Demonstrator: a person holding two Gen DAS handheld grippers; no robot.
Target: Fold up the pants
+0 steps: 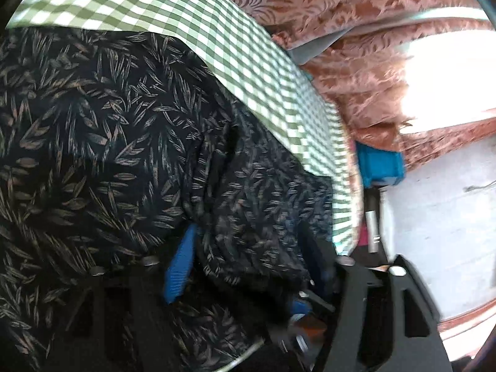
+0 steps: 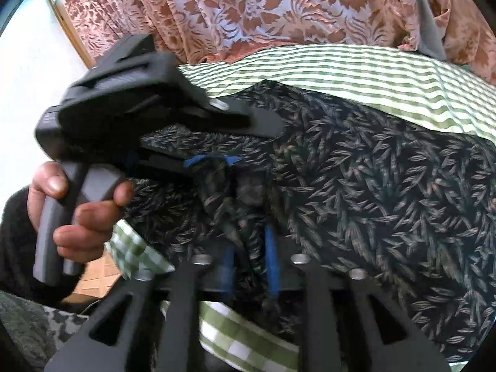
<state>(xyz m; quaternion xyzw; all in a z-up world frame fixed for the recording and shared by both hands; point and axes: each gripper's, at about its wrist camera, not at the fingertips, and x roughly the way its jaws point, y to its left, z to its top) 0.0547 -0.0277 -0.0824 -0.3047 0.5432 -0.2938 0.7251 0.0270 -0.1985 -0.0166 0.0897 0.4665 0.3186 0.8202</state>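
Your pants [image 2: 356,170], dark fabric with a pale leaf print, lie bunched over the green checked cloth [image 2: 387,77] that covers the table, with the patterned curtain [image 2: 248,9] hanging behind it. Both claws hold fabric at 1 end of the garment, close to each other.

Your right claw [image 2: 248,263] is clamped on a gathered ridge of the pants; the blue pads [image 2: 271,260] pinch a twisted rope of cloth between them. Your left claw [image 1: 245,263] is also pressed shut on a thick fold, with 1 blue pad [image 1: 181,266] showing beside the bundle. In the right wrist view you see the left claw's body and your left hand [image 2: 77,204] on its handle, just above and beside the right claw's grip.

My judgement: you are carrying 1 end over to make a fold. To do it well, keep both grips firm and level, and spread the 2 claws apart so the edge between them goes taut instead of roped. Carry the end low over the rest of the pants, line it up with the far edge, then lower it flat before you let go. Watch that the checked cloth does not get dragged along underneath.
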